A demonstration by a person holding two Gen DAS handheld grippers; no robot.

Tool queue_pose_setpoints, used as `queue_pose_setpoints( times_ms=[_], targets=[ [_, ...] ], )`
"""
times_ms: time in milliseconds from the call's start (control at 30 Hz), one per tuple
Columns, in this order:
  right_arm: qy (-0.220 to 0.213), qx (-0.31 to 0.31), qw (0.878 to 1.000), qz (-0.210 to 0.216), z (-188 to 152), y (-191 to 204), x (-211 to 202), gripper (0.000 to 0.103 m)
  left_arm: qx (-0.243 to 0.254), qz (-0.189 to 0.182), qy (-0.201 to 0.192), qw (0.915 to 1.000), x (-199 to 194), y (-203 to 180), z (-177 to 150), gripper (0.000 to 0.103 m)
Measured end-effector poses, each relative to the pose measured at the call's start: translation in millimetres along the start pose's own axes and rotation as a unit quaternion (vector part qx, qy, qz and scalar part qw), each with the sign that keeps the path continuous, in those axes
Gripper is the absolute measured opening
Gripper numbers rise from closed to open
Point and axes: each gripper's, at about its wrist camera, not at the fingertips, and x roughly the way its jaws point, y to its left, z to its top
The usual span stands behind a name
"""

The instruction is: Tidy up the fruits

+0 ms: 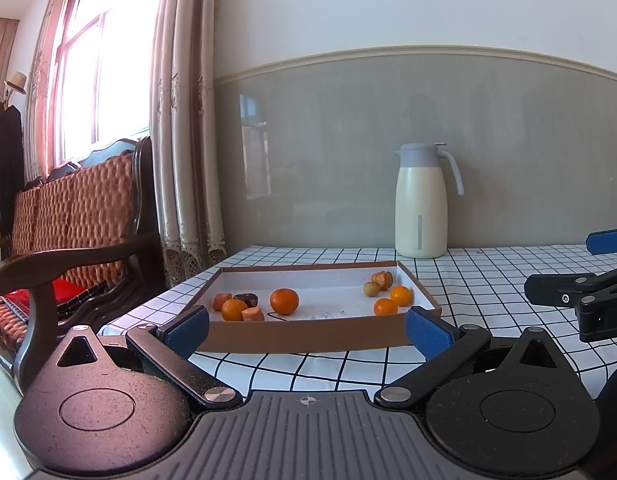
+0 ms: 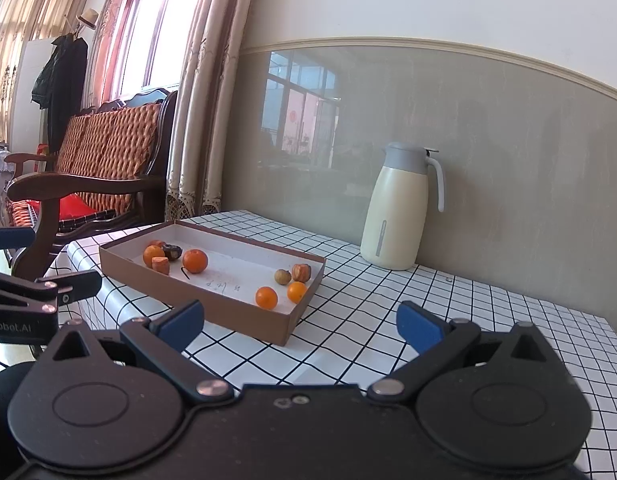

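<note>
Both hand-held grippers spread, empty, short of the fruit.
I'd advance my right hand-held gripper (image 2: pixel 300 326) over the shallow brown cardboard tray (image 2: pixel 196 298), straddling one small orange fruit (image 2: pixel 266 297) squarely.

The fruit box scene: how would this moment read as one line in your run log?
left gripper: open, empty | right gripper: open, empty | both short of box | fruit: two clusters inside, largest orange mid-left | jug behind

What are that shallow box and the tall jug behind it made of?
The box looks like cardboard: matte brown walls, thin folded edges, white inside with pen marks. The jug has a smooth cream body with a soft sheen, perhaps painted metal or plastic; its grey lid and handle look like plastic.
</note>
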Motion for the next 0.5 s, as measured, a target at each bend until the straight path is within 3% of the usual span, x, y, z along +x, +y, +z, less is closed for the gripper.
queue_pose_setpoints(
  times_ms=[500],
  targets=[
    [0.0, -0.001, 1.0, 0.0, 0.3, 0.6, -0.4, 0.097, 0.0, 0.001, -0.002, 1.0, -0.3, 0.6, -1.0, 0.103]
  ],
)
